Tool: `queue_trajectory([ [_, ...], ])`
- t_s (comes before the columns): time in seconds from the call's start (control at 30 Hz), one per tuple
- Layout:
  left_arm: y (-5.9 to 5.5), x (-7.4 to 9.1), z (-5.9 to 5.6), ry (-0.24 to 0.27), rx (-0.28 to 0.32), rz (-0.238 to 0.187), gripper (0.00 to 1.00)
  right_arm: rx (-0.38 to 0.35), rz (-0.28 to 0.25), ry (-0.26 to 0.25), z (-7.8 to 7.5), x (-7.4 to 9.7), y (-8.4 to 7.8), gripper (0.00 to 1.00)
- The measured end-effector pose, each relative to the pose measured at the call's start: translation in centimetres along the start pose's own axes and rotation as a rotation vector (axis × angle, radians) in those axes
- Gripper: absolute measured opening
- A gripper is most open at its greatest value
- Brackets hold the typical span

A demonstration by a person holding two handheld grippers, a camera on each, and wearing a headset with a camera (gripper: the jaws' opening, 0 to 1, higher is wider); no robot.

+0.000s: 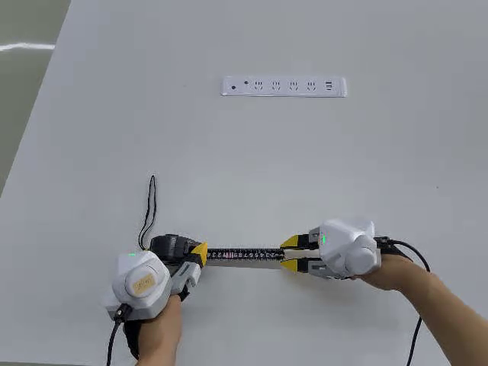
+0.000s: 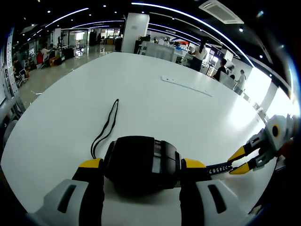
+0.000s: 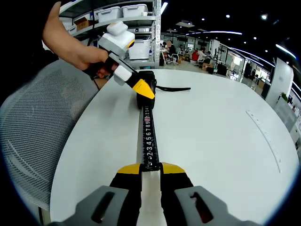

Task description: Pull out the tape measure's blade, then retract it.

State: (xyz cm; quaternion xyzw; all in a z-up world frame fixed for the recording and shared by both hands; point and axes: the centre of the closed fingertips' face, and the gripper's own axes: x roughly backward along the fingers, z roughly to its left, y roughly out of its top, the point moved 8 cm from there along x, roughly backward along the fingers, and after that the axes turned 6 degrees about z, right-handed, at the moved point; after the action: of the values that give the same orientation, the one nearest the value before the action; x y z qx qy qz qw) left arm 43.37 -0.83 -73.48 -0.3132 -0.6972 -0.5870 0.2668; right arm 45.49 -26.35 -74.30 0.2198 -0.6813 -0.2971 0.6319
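The black tape measure case (image 2: 141, 157) sits on the white table, and my left gripper (image 2: 141, 165) is shut on its two sides with yellow-tipped jaws. In the head view the case (image 1: 171, 245) lies at the bottom left inside the left gripper (image 1: 178, 253). A short length of blade (image 1: 244, 255) runs right from the case to my right gripper (image 1: 290, 254). Seen from the right gripper, the numbered blade (image 3: 148, 136) lies flat on the table, and its end is pinched between the right gripper (image 3: 151, 168) tips. A black wrist strap (image 1: 150, 210) trails away from the case.
A white power strip (image 1: 284, 85) lies farther back on the table (image 1: 343, 175). A grey mesh chair (image 3: 42, 141) stands off the table's near edge behind the left hand. People and shelves are far off in the room.
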Motion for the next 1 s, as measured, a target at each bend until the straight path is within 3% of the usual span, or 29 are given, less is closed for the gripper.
queue_trajectory([
  [1.0, 0.0, 0.0, 0.1, -0.004, -0.002, 0.005, 0.62, -0.007, -0.018, 0.010, 0.1, -1.1, 1.1, 0.13],
])
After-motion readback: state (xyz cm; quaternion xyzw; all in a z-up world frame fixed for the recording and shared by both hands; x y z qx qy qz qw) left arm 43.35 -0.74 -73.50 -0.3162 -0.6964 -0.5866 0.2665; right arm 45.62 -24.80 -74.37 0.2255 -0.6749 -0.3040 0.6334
